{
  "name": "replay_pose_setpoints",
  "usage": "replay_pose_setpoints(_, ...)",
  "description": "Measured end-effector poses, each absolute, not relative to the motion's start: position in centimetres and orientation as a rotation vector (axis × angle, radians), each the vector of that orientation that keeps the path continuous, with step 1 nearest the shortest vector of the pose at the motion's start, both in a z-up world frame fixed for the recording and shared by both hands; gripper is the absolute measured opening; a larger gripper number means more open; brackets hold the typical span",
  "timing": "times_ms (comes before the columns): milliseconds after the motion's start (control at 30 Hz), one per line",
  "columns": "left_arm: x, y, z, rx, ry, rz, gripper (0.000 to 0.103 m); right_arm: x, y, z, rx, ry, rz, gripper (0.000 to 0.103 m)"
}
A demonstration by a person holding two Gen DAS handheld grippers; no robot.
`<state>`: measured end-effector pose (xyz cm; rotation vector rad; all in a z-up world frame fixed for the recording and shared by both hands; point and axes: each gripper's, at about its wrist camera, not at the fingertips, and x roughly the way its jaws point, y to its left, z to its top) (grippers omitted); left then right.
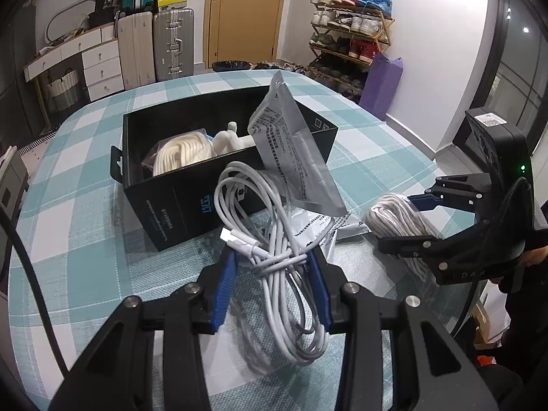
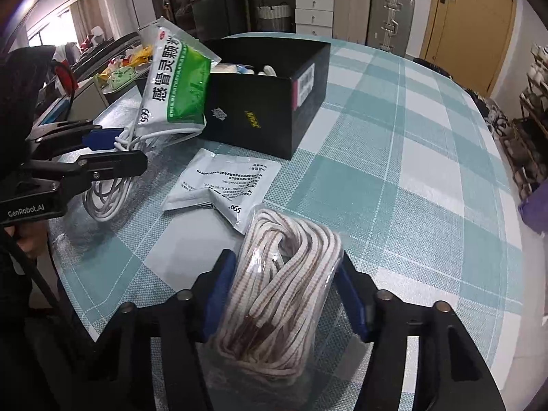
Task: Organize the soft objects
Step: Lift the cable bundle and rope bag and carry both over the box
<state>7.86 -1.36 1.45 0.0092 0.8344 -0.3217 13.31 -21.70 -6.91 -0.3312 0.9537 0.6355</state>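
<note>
My left gripper is shut on a coiled white charging cable, whose loops hang between the blue pads. A silver sachet, green and white on its other face, stands tilted over the cable against the black box. The box holds a white rope bundle and a white cloth piece. My right gripper is shut on a bagged bundle of brown-striped white rope lying on the table. A flat silver sachet lies between the bundle and the box.
The round table has a teal checked cloth with bare room right of the box. Beyond it stand suitcases, a drawer unit, a shoe rack and a purple bag. A person's hand holds the right gripper.
</note>
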Motion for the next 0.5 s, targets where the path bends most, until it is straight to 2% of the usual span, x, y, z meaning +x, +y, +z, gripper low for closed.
replay_pose_setpoints(500, 6.7, -3.3, 2.6, 0.173, 0.808, -0.347, 0.039, 13.0, -21.9, -6.1, -0.339, 0.902, 0.643, 0.05)
